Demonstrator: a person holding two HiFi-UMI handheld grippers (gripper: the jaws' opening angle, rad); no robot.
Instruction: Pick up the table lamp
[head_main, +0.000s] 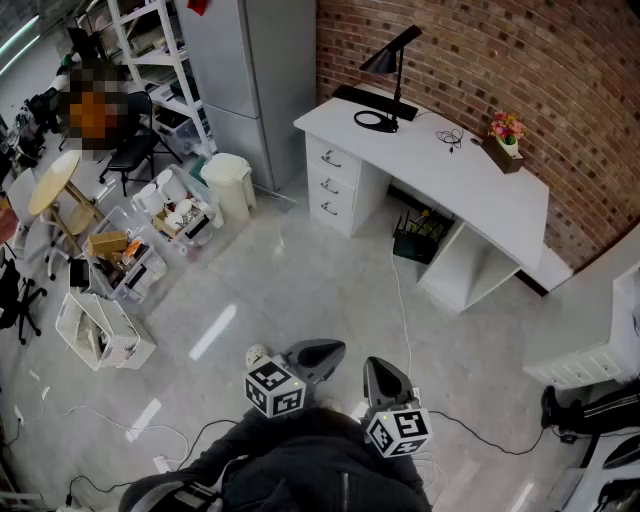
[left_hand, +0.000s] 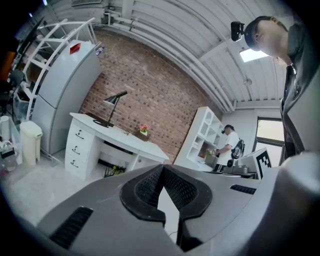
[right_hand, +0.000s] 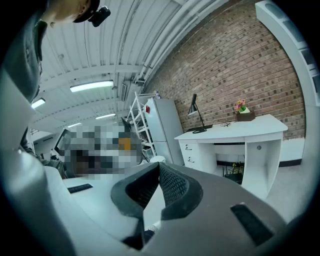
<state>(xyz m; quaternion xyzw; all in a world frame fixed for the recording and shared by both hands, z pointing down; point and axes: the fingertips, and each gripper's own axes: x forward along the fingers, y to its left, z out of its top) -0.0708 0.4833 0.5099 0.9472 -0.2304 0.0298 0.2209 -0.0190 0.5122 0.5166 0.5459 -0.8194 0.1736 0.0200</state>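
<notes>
Left tool and right tool shut, empty, near the body.
Nothing is gripped, presumably because the table lamp stands well apart, on the counter by the wall.

Right gripper in the foreground, its 2 jaws pressed together, nothing between. Beyond, well apart: black table lamp upright at the far end of a white desk, small flower pot nearer, brick wall behind, grey fridge beside.
</notes>
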